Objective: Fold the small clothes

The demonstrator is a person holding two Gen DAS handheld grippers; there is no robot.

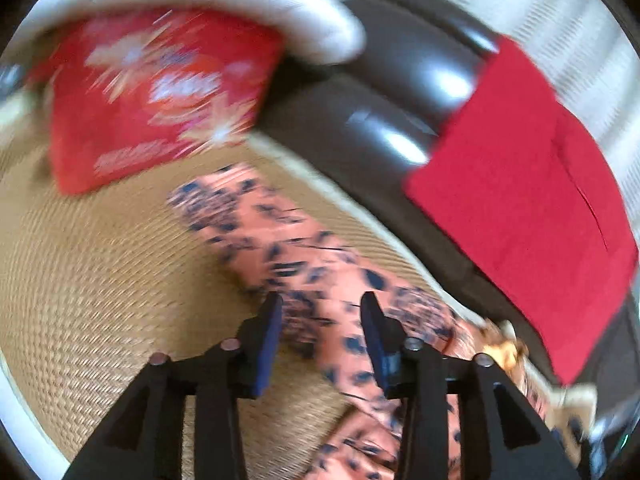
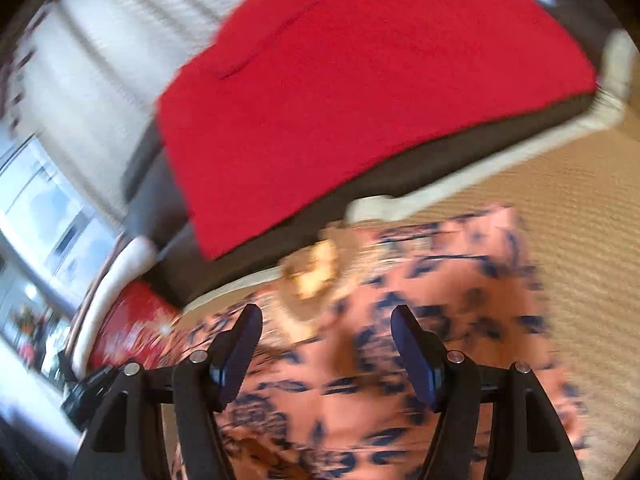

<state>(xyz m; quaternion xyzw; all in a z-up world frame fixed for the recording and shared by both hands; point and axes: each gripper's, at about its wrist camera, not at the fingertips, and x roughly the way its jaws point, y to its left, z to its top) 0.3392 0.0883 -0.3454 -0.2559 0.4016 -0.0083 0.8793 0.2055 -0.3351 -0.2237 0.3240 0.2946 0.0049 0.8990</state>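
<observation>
Salmon-pink garment with dark navy print (image 1: 304, 248) spread across tan woven mat (image 1: 100, 272), beside dark brown glossy seat (image 1: 384, 92) draped with plain red cloth (image 1: 516, 208). Left gripper (image 1: 320, 320) jaws apart above fabric, gripping nothing. Right gripper (image 2: 326, 344) wide, empty, perhaps clear of garment; blur obscures contact.

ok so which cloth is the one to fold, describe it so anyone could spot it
Start at the dark sofa back. Below it, on the woven tan seat, lies the salmon-pink garment with dark blue blotches. The red cloth and red cushion are not pink.
</observation>
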